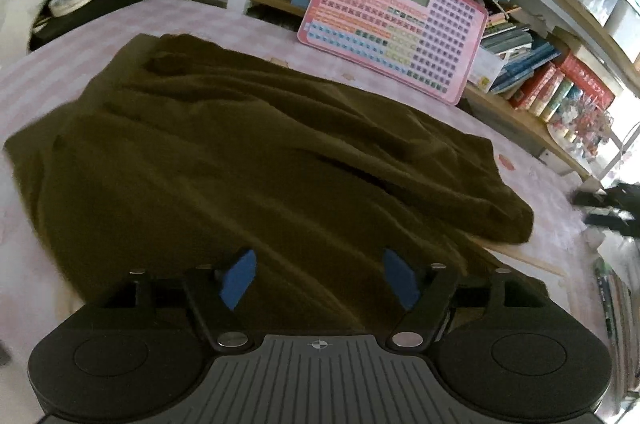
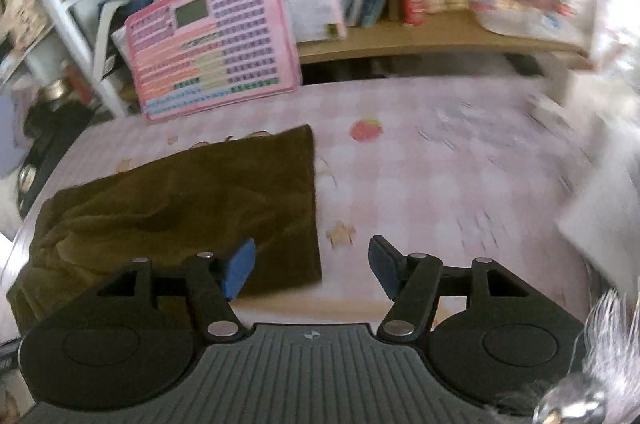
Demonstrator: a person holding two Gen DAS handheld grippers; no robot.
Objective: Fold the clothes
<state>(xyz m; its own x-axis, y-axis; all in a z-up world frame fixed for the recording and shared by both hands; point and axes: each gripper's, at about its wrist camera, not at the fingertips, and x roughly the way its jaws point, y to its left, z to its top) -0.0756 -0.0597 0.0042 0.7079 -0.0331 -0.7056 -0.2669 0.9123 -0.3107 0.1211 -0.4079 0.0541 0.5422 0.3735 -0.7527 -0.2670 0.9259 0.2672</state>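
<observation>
Lying rumpled on pink checked cloth [image 2: 420, 184]: olive garment [image 1: 240, 152] | left gripper [image 1: 320, 278]: fingers apart, empty | right gripper [image 2: 312, 266]: fingers apart, empty

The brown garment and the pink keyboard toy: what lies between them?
Only bare pink checked cloth lies between the brown garment and the pink keyboard toy, seen in the right wrist view.

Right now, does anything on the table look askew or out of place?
The brown garment lies rumpled, its right end bunched into a thick roll. Both grippers, left and right, are open, holding nothing.
</observation>
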